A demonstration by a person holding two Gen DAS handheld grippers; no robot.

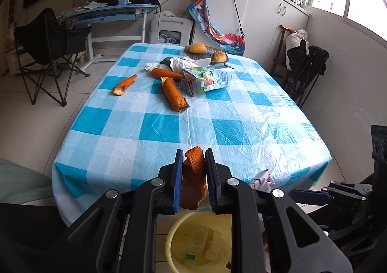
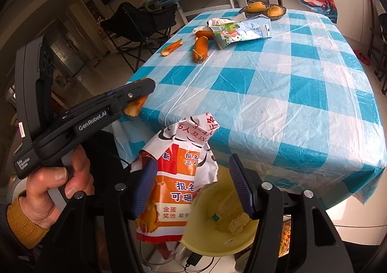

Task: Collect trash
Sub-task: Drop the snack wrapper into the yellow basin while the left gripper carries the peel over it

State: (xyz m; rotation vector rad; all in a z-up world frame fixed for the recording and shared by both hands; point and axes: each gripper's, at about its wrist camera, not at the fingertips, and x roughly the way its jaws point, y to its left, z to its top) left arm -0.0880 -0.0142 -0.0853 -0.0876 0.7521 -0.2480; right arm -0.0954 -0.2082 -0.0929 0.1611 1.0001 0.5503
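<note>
My left gripper (image 1: 193,159) is shut on a piece of orange peel (image 1: 193,181), held off the table's near edge above a yellow basin (image 1: 174,239) on the floor. The basin holds crumpled trash. In the right wrist view the left gripper (image 2: 142,94) shows with the peel (image 2: 134,107). My right gripper (image 2: 193,176) is open; a crumpled orange and white flyer (image 2: 176,176) hangs between its fingers against the left finger, over the basin (image 2: 217,241). More peel pieces (image 1: 175,94) (image 1: 124,84), a milk carton (image 1: 208,79) and a tissue (image 1: 179,62) lie on the far table.
The table has a blue and white checked cloth (image 1: 217,123). A dish with two fruits (image 1: 208,52) sits at its far end. A folding chair (image 1: 48,53) and a desk (image 1: 108,12) stand at left, white cabinets (image 1: 266,12) at the back right.
</note>
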